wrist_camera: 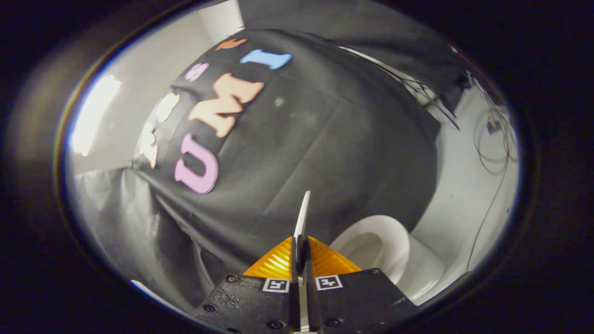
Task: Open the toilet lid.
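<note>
Gripper (300, 241) pinching upright toilet lid (303, 214); black cloth wall (325, 148) behind

I see white toilet lid (302, 215), white toilet bowl (387, 248) lower right, black cloth wall (325, 139), pale grey floor (464, 204).

one tool (304, 241) counted, clamped on the lid | one toilet lid (302, 215) counted | one toilet bowl (380, 248) counted | several cables (492, 153) seen
</note>
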The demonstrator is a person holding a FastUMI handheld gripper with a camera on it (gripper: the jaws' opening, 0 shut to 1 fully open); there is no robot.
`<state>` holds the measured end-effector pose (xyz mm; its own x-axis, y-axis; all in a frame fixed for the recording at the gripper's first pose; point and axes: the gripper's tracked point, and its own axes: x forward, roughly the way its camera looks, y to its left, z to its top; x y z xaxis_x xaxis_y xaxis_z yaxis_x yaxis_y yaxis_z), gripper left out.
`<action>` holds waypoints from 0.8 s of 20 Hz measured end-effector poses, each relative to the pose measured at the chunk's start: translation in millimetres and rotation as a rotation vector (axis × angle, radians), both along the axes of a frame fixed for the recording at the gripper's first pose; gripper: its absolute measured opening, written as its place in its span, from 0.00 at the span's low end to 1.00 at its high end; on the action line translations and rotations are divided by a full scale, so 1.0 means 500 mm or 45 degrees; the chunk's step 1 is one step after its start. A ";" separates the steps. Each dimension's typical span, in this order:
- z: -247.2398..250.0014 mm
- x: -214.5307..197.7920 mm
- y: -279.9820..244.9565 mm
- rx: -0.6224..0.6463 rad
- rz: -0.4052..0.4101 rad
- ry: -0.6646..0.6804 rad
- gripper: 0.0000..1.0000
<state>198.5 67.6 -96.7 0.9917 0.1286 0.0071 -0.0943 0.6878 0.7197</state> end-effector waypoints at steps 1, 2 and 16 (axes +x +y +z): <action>0.032 0.002 0.028 -0.072 0.017 -0.017 0.07; 0.063 0.003 0.053 -0.151 0.028 -0.025 0.08; 0.233 0.014 0.358 -0.857 0.066 0.087 0.10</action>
